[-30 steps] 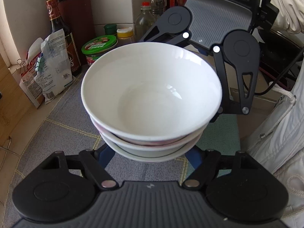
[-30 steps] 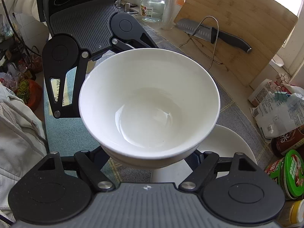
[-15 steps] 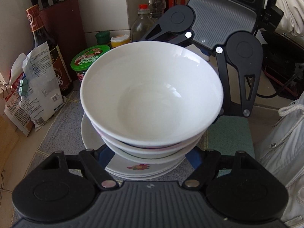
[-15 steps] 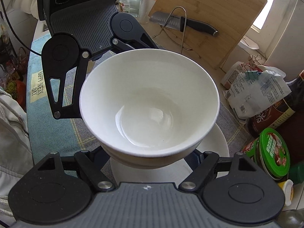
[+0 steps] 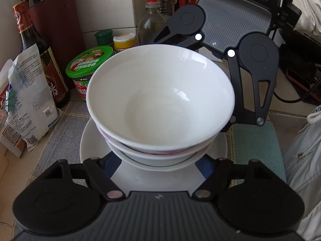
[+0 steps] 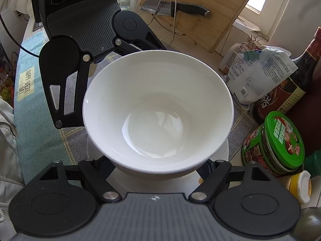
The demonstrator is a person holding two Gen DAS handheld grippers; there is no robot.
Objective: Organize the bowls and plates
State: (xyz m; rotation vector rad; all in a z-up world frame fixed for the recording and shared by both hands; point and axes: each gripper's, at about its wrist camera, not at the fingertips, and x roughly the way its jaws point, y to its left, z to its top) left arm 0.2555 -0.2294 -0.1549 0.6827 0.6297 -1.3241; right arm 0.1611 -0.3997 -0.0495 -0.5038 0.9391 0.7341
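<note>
Bowls: a stack of white bowls (image 5: pixel 160 104) is up off the tabletop, right above a white plate (image 5: pixel 94 140). At least three bowls sit one inside the other, and the middle one has a pink band.
Left hand-held gripper (image 5: pixel 158 166): its two fingers press on the low sides of the bowl stack from the near side. They are partly open, as wide as the bowl they hold.
Right hand-held gripper (image 6: pixel 160 166): it holds the same stack from the other side, its fingers tight on the low part of the stack.
Plate: it lies flat on a grey cloth mat (image 5: pixel 58 138) on the tabletop, under the bowls. I cannot tell if the lowest bowl touches it.
Green-lid jar (image 5: pixel 90 68): it stands just past the plate, toward the back wall.
Dark sauce bottle (image 5: pixel 38 54) and white bag (image 5: pixel 30 96): they stand beside the jar, at the back edge of the tabletop.
Wooden board (image 6: pixel 200 10): it leans far back, with a knife (image 6: pixel 174 8) in front of it.
</note>
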